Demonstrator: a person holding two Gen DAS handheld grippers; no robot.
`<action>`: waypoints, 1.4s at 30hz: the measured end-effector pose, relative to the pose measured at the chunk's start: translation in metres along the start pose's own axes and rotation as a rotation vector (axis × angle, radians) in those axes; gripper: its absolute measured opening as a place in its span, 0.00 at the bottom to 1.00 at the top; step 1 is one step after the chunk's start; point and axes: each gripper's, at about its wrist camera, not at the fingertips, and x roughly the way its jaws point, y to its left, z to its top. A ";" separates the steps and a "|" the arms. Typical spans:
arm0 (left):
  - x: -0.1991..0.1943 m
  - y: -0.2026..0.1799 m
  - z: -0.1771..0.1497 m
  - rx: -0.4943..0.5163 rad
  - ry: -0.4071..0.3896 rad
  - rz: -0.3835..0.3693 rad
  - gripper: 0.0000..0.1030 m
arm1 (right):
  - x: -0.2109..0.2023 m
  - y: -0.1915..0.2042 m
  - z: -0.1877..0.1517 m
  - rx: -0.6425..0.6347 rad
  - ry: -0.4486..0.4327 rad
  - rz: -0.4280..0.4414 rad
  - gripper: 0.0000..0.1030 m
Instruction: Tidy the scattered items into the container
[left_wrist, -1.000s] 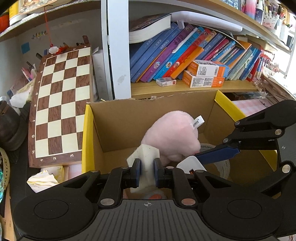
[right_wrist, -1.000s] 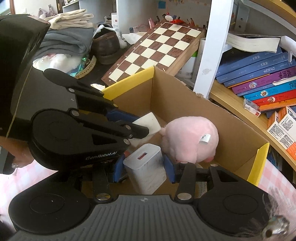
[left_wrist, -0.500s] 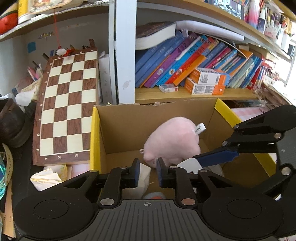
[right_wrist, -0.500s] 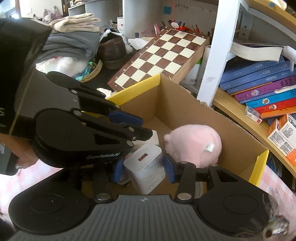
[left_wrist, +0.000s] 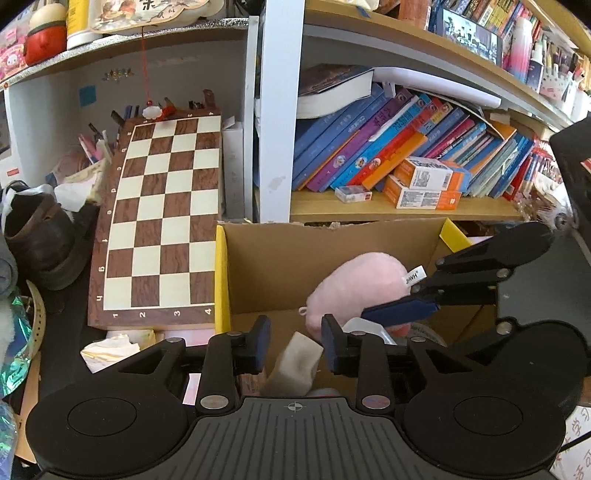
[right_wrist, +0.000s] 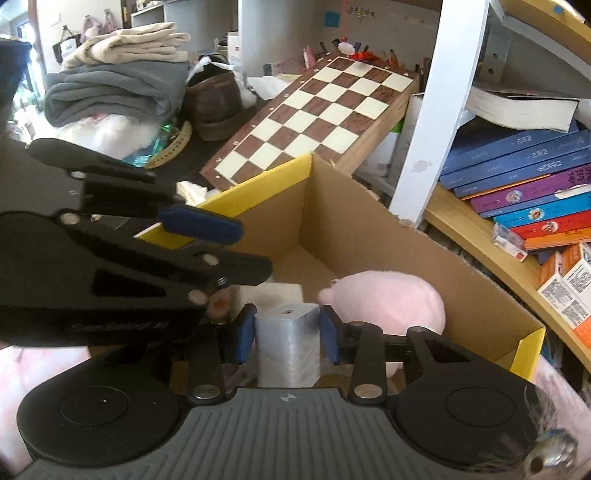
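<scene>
Both grippers hang over the cardboard box (left_wrist: 317, 258), which stands against the shelf edge. The left gripper (left_wrist: 295, 338) has just been opening its jaws; the white foam block (left_wrist: 295, 363) lies between them but loose, no pad pressing it, low in the box near the front wall. The right gripper (right_wrist: 287, 334) is closed on the white charger (right_wrist: 287, 343) above the box floor, beside the pink plush (right_wrist: 391, 301). The risk, I think: if the left gripper lifts carelessly, a finger may catch the block and drag it out again, or the two grippers may knock each other.
</scene>
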 end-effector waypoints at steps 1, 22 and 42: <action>0.000 0.000 0.000 -0.001 -0.001 0.001 0.30 | 0.000 0.000 0.000 0.003 -0.003 -0.006 0.38; -0.023 -0.005 0.000 0.004 -0.040 0.035 0.64 | -0.027 -0.001 -0.012 0.023 -0.023 -0.094 0.75; -0.080 -0.027 -0.029 -0.023 -0.071 0.032 0.73 | -0.103 0.010 -0.056 0.170 -0.095 -0.269 0.85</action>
